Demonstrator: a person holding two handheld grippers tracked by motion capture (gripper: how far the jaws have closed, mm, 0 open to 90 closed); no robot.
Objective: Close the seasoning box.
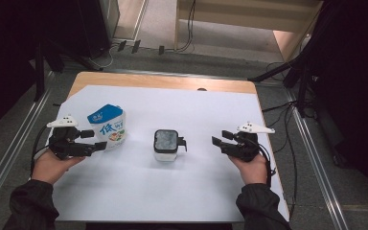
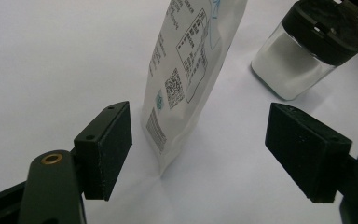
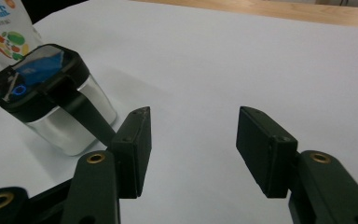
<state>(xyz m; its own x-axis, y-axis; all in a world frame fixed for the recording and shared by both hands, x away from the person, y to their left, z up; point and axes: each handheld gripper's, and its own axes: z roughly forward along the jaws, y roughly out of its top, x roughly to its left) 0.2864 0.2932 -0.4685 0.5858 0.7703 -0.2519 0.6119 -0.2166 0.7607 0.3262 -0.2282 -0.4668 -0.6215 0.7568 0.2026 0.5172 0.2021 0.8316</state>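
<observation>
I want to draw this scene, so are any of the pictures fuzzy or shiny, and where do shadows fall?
High view: soft and grainy, dark at the edges, faint shadow beside the jar. Left gripper view: the pouch print is sharp low down, and the near fingers are soft. Right gripper view: the jar's lid has blue glare, and the white sheet looks evenly bright.

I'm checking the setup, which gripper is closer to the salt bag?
Left. The left gripper has the bag between its open jaws; the right gripper is far across the table, beyond the jar.
</observation>
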